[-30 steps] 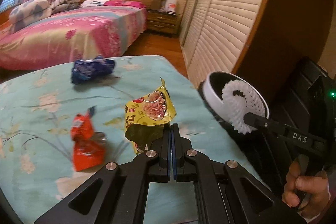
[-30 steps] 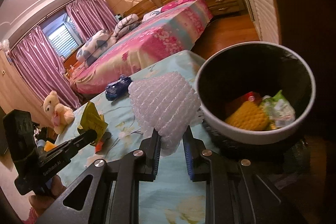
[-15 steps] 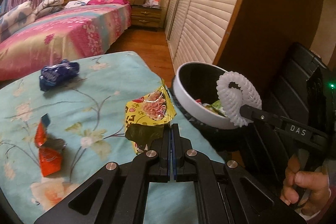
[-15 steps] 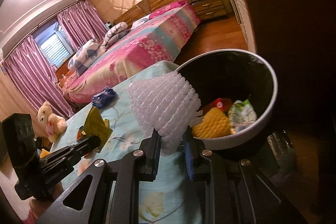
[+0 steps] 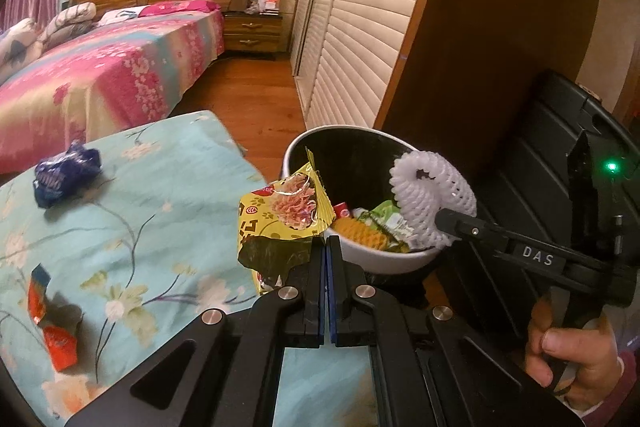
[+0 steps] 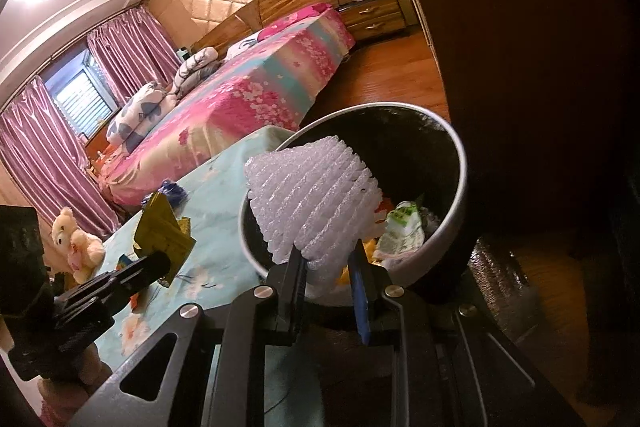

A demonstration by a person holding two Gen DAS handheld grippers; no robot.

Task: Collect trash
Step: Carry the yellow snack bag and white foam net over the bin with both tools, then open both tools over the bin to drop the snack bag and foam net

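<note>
White foam net (image 6: 312,203) ribbed, cone-shaped, over bin (image 6: 460,163).

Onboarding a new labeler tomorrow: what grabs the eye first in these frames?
Each claw carries trash at the bin: the right claw is shut on a white foam net above the white-rimmed trash bin, and the left claw pinches a yellow snack wrapper at the bin's near edge. On the teal floral tablecloth lie a blue wrapper and a red wrapper, uncollected.
</note>
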